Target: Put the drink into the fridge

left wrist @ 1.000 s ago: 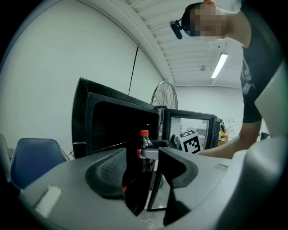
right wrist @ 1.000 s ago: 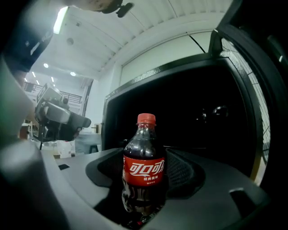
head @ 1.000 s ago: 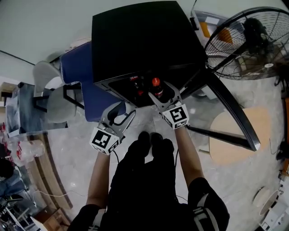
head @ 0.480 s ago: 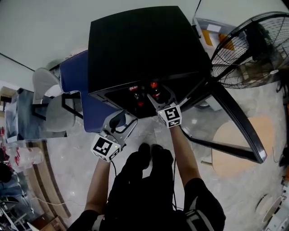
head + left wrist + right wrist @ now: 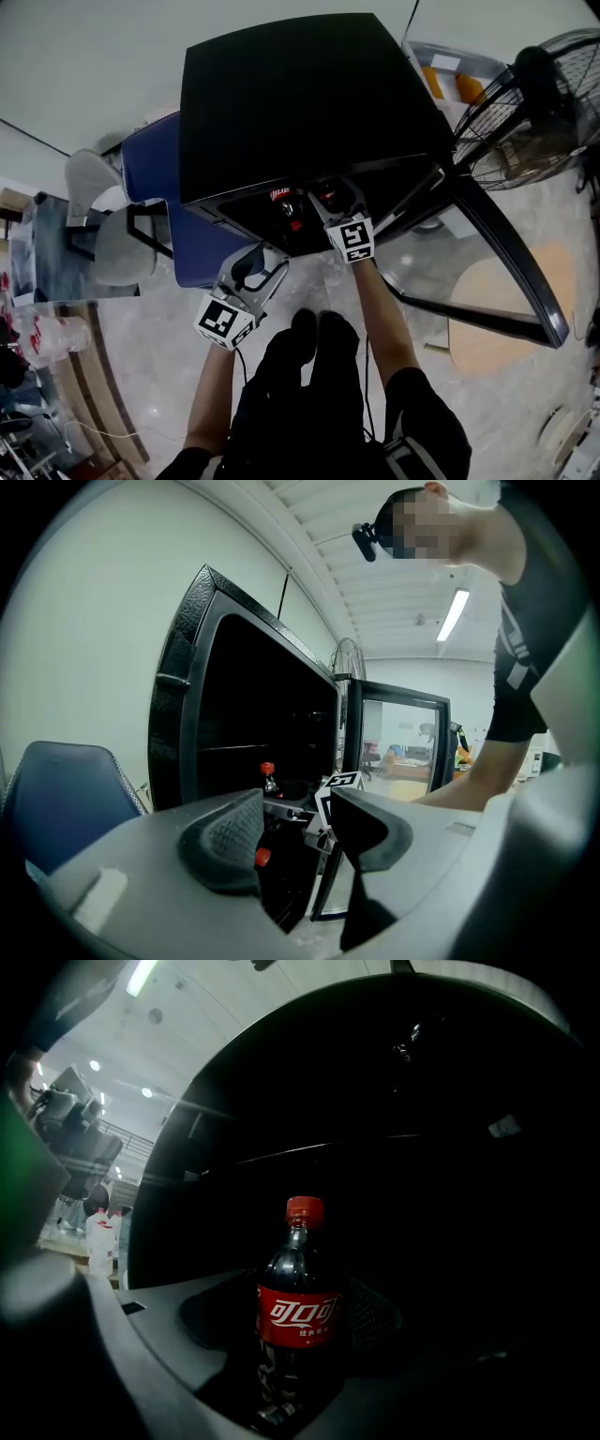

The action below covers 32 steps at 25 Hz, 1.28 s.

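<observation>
my right tongs [image 5: 295,1326] are clamped on the upright cola bottle [image 5: 298,1309], just inside the open black fridge [image 5: 300,94], while my left tongs [image 5: 298,810] hang apart and empty outside it. i'd lower the bottle level onto a free spot beside the red-capped bottles [image 5: 293,223] before letting go. the interior is so dark i can't make out the shelf or any gap.

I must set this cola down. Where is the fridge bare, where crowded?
Crowded: left of the right gripper, where other red-capped bottles stand. Seemingly bare, though dark: the fridge interior behind and right of the held cola bottle.
</observation>
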Motion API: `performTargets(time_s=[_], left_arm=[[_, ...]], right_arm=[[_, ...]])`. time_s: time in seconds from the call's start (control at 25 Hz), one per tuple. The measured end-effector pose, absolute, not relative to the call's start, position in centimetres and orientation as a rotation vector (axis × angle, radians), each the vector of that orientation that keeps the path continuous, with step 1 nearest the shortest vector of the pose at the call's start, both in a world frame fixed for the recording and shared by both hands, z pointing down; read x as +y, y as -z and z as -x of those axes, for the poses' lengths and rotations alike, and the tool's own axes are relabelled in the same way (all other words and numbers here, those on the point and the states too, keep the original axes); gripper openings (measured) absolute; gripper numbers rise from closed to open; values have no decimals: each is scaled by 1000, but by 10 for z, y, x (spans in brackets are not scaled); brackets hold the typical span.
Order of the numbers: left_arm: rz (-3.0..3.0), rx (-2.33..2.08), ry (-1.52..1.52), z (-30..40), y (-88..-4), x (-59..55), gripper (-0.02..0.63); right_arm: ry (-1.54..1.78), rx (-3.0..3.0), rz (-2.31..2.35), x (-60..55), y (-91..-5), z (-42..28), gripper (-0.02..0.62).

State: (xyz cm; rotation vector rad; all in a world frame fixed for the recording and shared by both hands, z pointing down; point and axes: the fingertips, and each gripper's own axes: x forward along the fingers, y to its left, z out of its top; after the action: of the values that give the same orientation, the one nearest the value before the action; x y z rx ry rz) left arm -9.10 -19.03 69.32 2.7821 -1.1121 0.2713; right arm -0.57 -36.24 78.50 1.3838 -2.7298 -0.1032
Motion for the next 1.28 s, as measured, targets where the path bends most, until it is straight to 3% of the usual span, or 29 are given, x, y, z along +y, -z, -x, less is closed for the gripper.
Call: performTargets(time_s=[0.64,0.92,1.28], left_arm=[[-2773,-1110,-276,97,-708,-186,216],[-2783,-1070,-282,86,-701,-184,215],[-2792,-1005,-276,71,-669,-179,216]], right_arm=[[201,-2791,-1471,-382,-786,4,297],[131,-2761,-1416,-379,-793,-1,413],[61,-2724,-1400,-343,-774,-8,401]])
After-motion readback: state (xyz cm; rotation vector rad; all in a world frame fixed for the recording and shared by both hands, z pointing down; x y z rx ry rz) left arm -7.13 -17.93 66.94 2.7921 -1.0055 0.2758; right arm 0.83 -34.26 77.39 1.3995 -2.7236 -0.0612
